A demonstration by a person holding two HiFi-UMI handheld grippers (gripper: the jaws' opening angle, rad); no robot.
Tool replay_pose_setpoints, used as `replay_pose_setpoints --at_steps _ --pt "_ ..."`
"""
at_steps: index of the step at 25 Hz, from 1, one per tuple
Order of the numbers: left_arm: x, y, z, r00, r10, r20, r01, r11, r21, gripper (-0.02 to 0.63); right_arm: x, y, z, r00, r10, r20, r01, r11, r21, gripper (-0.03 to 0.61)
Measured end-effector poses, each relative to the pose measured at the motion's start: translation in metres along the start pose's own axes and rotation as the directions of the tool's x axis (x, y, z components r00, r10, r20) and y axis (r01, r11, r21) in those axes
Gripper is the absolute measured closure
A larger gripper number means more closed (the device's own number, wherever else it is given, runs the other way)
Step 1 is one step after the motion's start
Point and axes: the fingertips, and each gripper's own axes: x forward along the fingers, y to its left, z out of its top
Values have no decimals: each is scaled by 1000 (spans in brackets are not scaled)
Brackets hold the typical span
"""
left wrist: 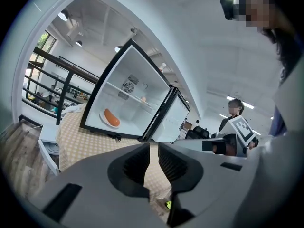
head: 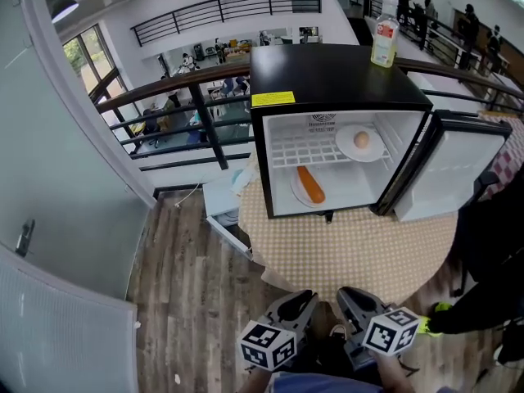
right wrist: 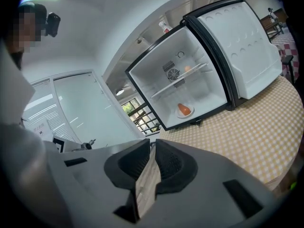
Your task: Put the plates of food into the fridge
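The round table (head: pixel 360 252) with the checked cloth is filling the middle of the head view, and the black mini fridge (head: pixel 327 76) is standing at its 12 o'clock edge with the cavity facing the person. Its door (head: pixel 454 170) is hanging wide open off the fridge's 3 o'clock side. With both plates inside, the step in hand is probably shutting that door. The right gripper (head: pixel 350 295) is the nearer tool for it. It should be pushing on the door's outer face near the free edge and sweeping it round in one slow arc, so the light fridge is not sliding on the cloth. The right gripper and the left gripper (head: pixel 304 298) are hovering side by side at 6 o'clock, drawn in close to the person's body, well apart from the fridge and tilted up towards it. Each pair of jaws is pressed almost together with only a thin slit between, gripping nothing. One plate (head: pixel 375 151) is sitting on the wire shelf (head: pixel 303 150) at the cavity's 2 o'clock, carrying a pale round food (head: pixel 361 140). The other plate (head: pixel 295 190) is lying on the fridge floor at 7 o'clock with a long orange food (head: pixel 310 185) across it.
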Motion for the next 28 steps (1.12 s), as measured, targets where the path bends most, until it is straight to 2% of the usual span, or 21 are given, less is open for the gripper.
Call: replay_pose_setpoints --at_steps 7,14,21,28 --pt "-2 -7 5 1000 5 -15 -5 999 35 552 -9 1 2 1000 6 -8 -6 1000 -10 534" --pt "-17 -26 0 996 82 19 -83 996 21 557 -45 -4 -12 999 39 -19 -39 999 -9 537" --pt "-33 -83 -30 991 129 40 -130 991 19 557 -108 -1 -32 996 82 -28 -83 996 -32 537" --pt "-52 -153 -76 990 129 48 -129 992 -4 557 -172 8 -60 993 109 -38 -111 992 -57 537"
